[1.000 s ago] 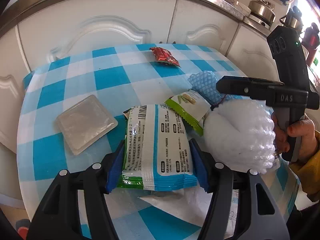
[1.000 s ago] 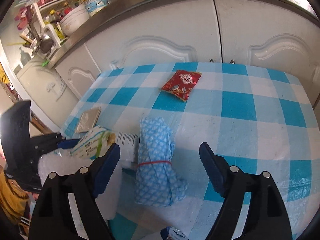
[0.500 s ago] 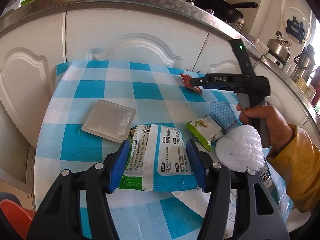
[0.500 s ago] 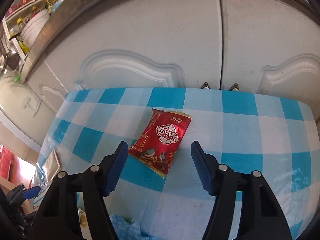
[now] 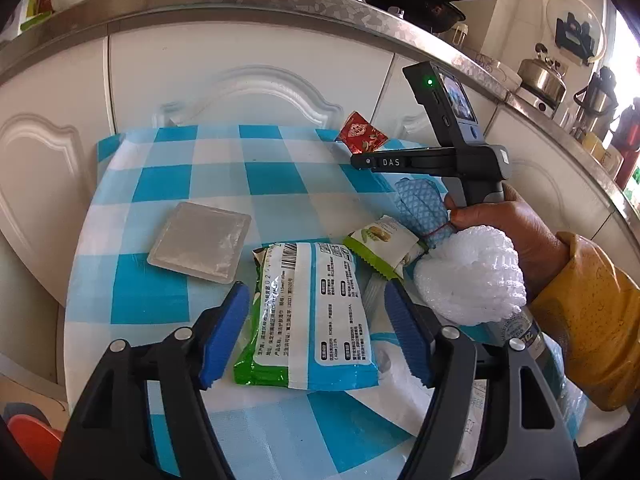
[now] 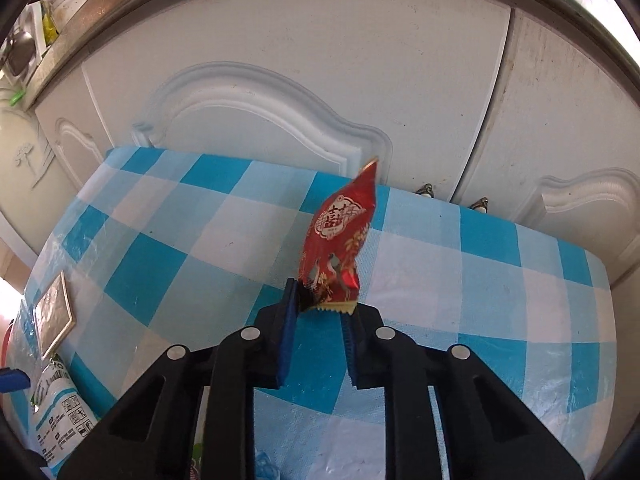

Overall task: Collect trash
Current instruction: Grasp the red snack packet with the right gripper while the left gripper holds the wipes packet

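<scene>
The left gripper (image 5: 316,332) has just spread its jaws off the green-and-blue packet (image 5: 310,316) lying between them on the checked tablecloth (image 5: 172,184), while farther back the right gripper (image 6: 320,300) pinches the lifted red sachet (image 6: 340,240).

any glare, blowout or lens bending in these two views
Left wrist view: the window at the right edge is blown out, and the countertop bows into an arc. Right wrist view: even light, sharp red packet, cabinet doors bulge from fisheye, dark vignette corners.
</scene>
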